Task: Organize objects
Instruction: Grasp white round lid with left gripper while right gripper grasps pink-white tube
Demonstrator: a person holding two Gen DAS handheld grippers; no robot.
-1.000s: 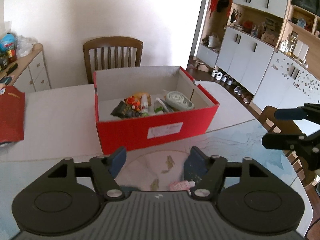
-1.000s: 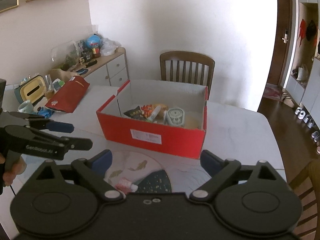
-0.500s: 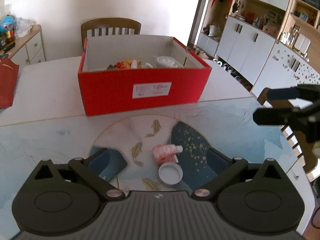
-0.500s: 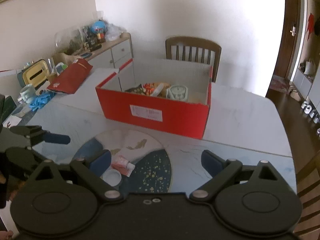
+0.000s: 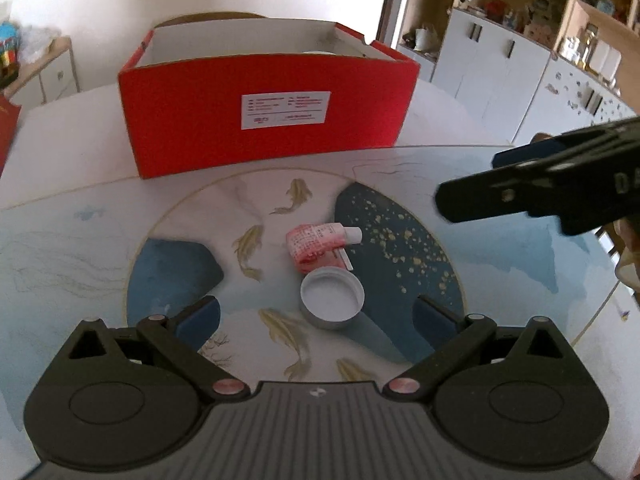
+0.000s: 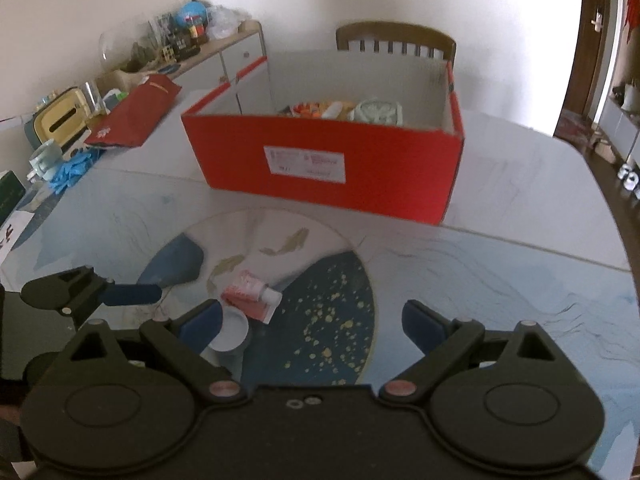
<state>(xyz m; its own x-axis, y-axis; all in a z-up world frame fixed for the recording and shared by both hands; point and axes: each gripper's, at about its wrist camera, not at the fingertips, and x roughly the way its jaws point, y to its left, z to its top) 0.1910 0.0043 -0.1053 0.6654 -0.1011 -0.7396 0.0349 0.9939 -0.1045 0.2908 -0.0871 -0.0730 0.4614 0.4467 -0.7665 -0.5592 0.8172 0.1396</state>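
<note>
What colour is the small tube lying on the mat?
Pink-red with a white cap; clearest in the left wrist view.

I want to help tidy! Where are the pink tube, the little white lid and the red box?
pink tube [image 5: 316, 242], left wrist view, its body.
white lid [image 5: 332, 300], left wrist view, its inside.
red box [image 6: 360, 168], right wrist view, front wall.

A box [image 5: 268, 120] sits at the table's [image 5: 60, 152] far side — before it lie 2 items on a mat [image 5: 400, 264]: a tube [image 5: 320, 240], with a lid [image 5: 332, 300] touching its near side.
</note>
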